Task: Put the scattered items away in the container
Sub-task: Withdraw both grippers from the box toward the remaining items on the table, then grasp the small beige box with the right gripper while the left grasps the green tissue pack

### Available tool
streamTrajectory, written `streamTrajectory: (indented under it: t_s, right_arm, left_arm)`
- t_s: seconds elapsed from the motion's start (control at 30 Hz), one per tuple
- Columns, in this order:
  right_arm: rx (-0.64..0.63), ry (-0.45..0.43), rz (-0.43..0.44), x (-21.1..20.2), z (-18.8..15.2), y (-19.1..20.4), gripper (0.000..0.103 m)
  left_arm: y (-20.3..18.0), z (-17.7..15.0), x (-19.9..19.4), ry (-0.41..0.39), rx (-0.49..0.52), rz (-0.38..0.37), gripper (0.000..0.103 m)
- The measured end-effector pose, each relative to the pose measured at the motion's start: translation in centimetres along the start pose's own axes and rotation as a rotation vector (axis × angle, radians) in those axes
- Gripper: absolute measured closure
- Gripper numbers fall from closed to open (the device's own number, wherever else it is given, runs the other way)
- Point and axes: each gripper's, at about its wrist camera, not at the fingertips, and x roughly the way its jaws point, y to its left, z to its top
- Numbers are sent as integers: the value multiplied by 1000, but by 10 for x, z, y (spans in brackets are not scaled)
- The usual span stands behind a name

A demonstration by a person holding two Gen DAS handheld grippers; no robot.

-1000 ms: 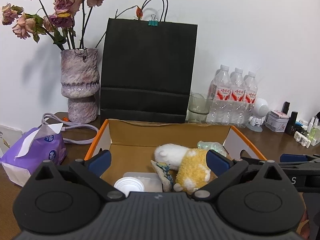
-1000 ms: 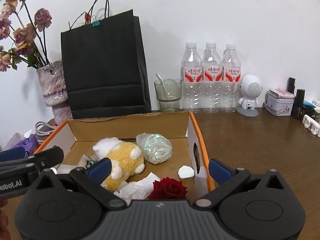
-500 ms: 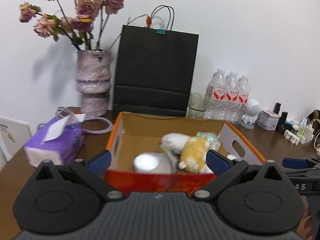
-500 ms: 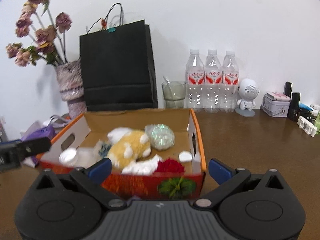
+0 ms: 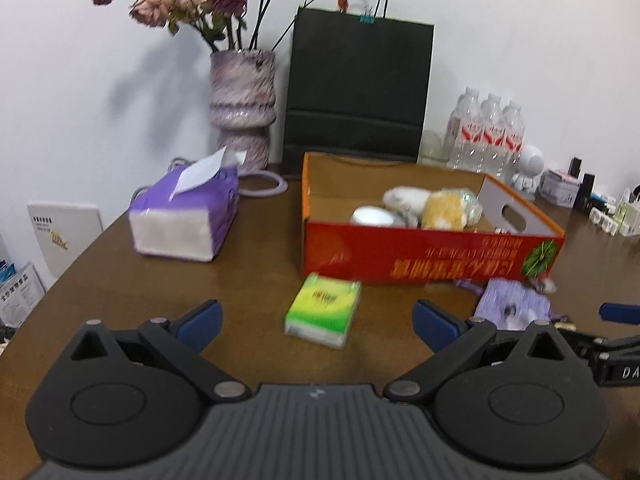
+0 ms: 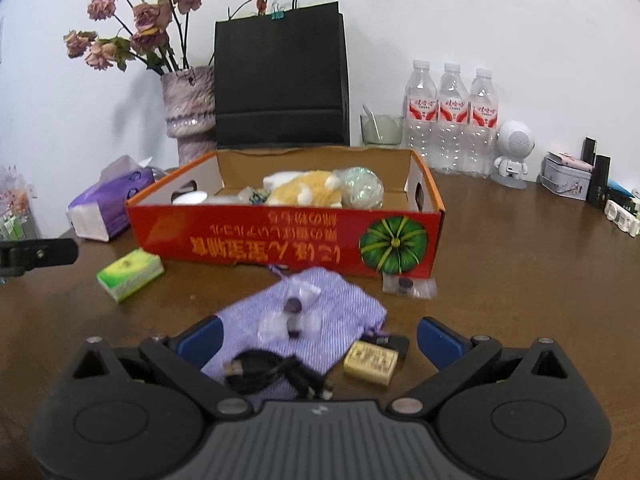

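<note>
I see the bench [image 6: 520, 248] carrying the red box [image 6: 280, 240], which holds a yellow plush toy [image 6: 308, 192] and a white lid [image 5: 370, 216]. In front lie a lilac pouch [image 6: 320, 320], a green tissue pack [image 5: 322, 306] and a black cable [image 6: 272, 372]. My left claw [image 5: 316, 320] and right claw [image 6: 318, 336] are both spread, empty.

The near wall of the red cardboard box [image 6: 280, 240] hides the lower parts of the yellow plush toy [image 6: 308, 194] and the iridescent ball [image 6: 362, 188] inside it. In the left wrist view the box's upside-down print [image 5: 452, 264] is too blurred to read. The black cable [image 6: 276, 374] and the purple drawstring pouch [image 6: 320, 312] run partly behind the right gripper's body. The left gripper [image 6: 36, 254] is cut off by the left edge, fingers unseen.
</note>
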Motion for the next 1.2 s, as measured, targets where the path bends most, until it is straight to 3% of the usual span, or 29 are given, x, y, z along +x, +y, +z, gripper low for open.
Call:
streamTrajectory:
  t_s: [0.33, 0.6, 0.73, 0.77, 0.83, 0.87, 0.9, 1.2]
  right_arm:
    - [36, 9, -71, -4, -11, -22, 2]
    - [37, 45, -89, 11, -8, -30, 16]
    - [50, 99, -85, 26, -8, -30, 54]
    - [42, 102, -82, 28, -9, -30, 59]
    - [21, 97, -74, 25, -11, -27, 71]
    - [27, 96, -63, 24, -11, -28, 71]
    - [32, 94, -58, 24, -11, -29, 71]
    - [65, 56, -51, 22, -7, -39, 71]
  left_arm:
    - [4, -13, 4, 34, 1, 9, 0]
    - [-10, -6, 31, 56, 37, 13, 0]
    - [-19, -2, 66, 101, 72, 44, 0]
    - [-20, -3, 75, 117, 85, 53, 0]
    - [-20, -8, 90, 144, 86, 61, 9]
    - [-16, -11, 90, 131, 59, 30, 24]
    - [-15, -10, 87, 117, 58, 22, 56]
    - [-11, -9, 69, 69, 48, -19, 56]
